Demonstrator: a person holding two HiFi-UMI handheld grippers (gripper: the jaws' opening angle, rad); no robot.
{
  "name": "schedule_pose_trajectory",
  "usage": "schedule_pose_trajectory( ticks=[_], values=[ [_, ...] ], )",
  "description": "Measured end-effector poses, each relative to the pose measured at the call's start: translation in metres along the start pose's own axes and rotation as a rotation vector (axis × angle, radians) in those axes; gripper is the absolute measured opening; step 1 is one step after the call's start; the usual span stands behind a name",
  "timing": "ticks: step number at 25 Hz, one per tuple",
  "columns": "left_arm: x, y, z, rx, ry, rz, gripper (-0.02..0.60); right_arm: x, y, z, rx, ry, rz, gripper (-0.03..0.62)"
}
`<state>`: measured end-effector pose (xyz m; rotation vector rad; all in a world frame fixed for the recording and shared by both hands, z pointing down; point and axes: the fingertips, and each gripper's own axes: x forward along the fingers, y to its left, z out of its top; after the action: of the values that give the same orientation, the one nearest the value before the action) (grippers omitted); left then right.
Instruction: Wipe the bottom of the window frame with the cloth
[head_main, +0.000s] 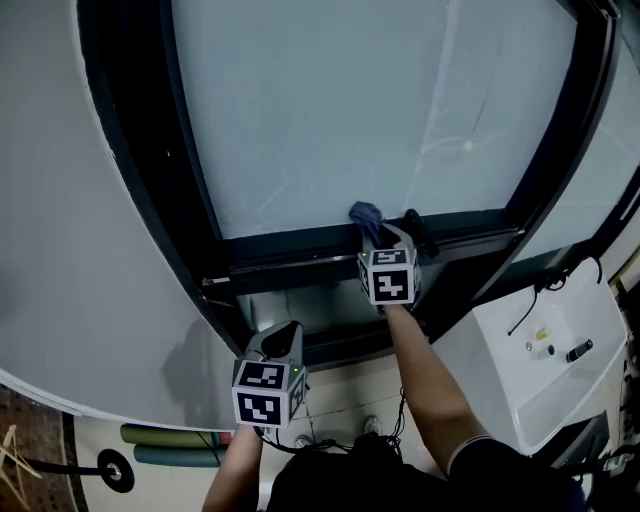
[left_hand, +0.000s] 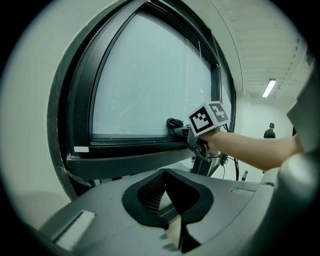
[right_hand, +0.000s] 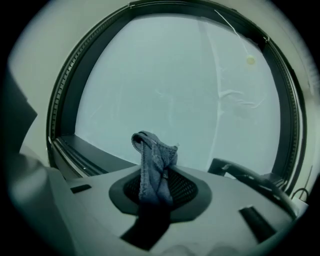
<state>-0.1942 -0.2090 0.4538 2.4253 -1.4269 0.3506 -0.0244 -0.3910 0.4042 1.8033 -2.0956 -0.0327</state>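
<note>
L claw (head_main: 284, 332) apart, empty; R claw (head_main: 380, 232) tight on cloth (head_main: 364, 213) at window frame (head_main: 290, 246) bottom, black handle (head_main: 412, 226) just beside.

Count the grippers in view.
2. The right gripper is up at the window frame's bottom rail, shut on the blue cloth; the left gripper hangs lower, below the frame, open and empty.

2 tongs (head_main: 285, 332) (head_main: 388, 233), 1 cloth (head_main: 365, 213), 1 window frame (head_main: 290, 246).
</note>
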Motion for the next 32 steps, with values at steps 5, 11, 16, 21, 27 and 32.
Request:
schedule_pose_trajectory(
  ticks=[5, 11, 16, 21, 27, 32],
  values=[
    [-0.006, 0.015, -0.011, -0.033, 0.009, 0.022, 0.008, 0.009, 0.011, 0.002, -0.044, 0.023, 0.012, 0.091],
    [-0.014, 0.021, -0.017, -0.049, 0.008, 0.034, 0.008, 0.004, 0.065, 0.014, -0.064, 0.024, 0.142, 0.089],
    [-0.027, 0.029, -0.029, -0.063, 0.025, 0.053, 0.008, -0.002, 0.134, 0.032, -0.073, 0.013, 0.255, 0.087],
    [-0.051, 0.044, -0.030, -0.085, 0.002, 0.109, 0.008, -0.002, 0.202, 0.049, -0.113, 0.008, 0.364, 0.087],
    [-0.075, 0.049, -0.030, -0.089, -0.022, 0.157, 0.008, -0.005, 0.261, 0.064, -0.149, -0.013, 0.452, 0.087],
    [-0.082, 0.051, -0.033, -0.091, -0.022, 0.172, 0.008, -0.006, 0.277, 0.064, -0.154, -0.020, 0.474, 0.087]
  ],
)
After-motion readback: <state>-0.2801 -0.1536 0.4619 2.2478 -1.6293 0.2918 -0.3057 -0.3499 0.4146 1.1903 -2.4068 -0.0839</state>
